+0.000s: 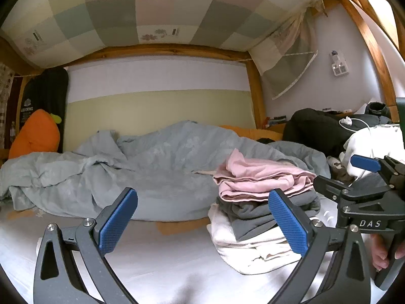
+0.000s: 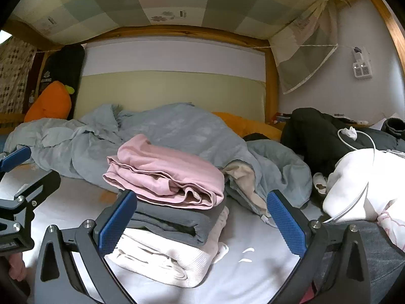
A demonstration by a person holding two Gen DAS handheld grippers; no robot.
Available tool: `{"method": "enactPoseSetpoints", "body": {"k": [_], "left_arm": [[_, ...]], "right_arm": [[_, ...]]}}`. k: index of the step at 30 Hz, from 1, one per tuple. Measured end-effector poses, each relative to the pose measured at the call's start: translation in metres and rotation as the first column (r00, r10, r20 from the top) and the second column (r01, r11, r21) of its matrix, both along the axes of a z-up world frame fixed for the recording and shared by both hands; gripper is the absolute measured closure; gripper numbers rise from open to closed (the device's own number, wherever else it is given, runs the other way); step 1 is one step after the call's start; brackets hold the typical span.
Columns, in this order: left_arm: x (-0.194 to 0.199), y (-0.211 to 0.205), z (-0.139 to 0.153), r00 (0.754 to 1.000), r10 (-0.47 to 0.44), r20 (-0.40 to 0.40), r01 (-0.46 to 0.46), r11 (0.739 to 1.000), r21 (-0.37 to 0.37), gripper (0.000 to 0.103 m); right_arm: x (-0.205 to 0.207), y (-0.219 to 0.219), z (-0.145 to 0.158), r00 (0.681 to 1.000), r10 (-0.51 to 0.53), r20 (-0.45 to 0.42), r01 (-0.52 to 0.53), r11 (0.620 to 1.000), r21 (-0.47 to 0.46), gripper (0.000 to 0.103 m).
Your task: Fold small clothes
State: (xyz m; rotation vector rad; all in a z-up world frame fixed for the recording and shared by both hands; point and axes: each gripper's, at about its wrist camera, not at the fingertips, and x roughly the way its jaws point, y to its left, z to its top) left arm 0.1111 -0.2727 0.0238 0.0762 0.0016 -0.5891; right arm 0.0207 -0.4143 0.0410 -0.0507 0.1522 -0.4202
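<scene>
Grey-blue and rumpled, the duvet (image 1: 141, 167) is the biggest thing here, heaped across the white bed sheet (image 1: 164, 261) under a wooden bunk frame (image 1: 177, 50). Everything else is placed from the stack of folded clothes (image 2: 167, 202), which sits on the sheet in front of the duvet, its back edge touching the quilt.

Behind and to the right of the stack lies a black garment (image 2: 319, 136), with a white garment (image 2: 354, 182) nearer, just right of the stack, and a white cable (image 2: 354, 136) trailing over both. Far behind and left of the stack, an orange carrot-shaped cushion (image 2: 49, 102) leans by the bed end.

Within the stack, a white knit piece (image 2: 162, 261) is at the bottom, a dark grey piece (image 2: 172, 221) lies on it, and a pink piece (image 2: 167, 174) is on top, loosely folded with its layered edges showing.

The left gripper (image 1: 202, 223) hovers to the left of the stack, blue-padded fingers spread wide and holding nothing; its right pad overlaps the stack's near edge in the left wrist view. The right gripper (image 2: 202, 223) faces the stack straight on, its fingers likewise spread apart and empty, the left pad just beside the grey and white layers.
</scene>
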Motion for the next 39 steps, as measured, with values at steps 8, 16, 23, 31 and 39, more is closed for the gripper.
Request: {"method": "enactPoseSetpoints", "body": {"k": [8,16,23,31,39], "left_arm": [[0.007,0.003,-0.001,0.999,0.008,-0.040,-0.008,1.000,-0.002,0.000],[0.006,0.004,-0.001,0.999,0.011,-0.037,-0.011,1.000,-0.003,0.000],[0.008,0.007,-0.001,0.998,0.011,-0.057,-0.011,1.000,-0.006,0.000],[0.009,0.012,-0.001,0.999,0.016,-0.048,-0.017,1.000,-0.011,0.000],[0.006,0.007,-0.001,0.999,0.020,-0.025,-0.020,1.000,0.009,0.000]], "right_arm": [[-0.001,0.004,0.000,1.000,0.000,-0.002,0.000,1.000,-0.011,0.000],[-0.003,0.007,0.000,1.000,0.001,0.004,-0.001,1.000,-0.023,0.000],[-0.003,0.008,0.001,1.000,0.001,0.006,0.000,1.000,-0.027,0.000],[-0.004,0.008,0.001,1.000,0.000,0.005,0.000,1.000,-0.026,0.000],[-0.004,0.008,0.001,1.000,-0.001,0.005,0.001,1.000,-0.026,0.000]]}}
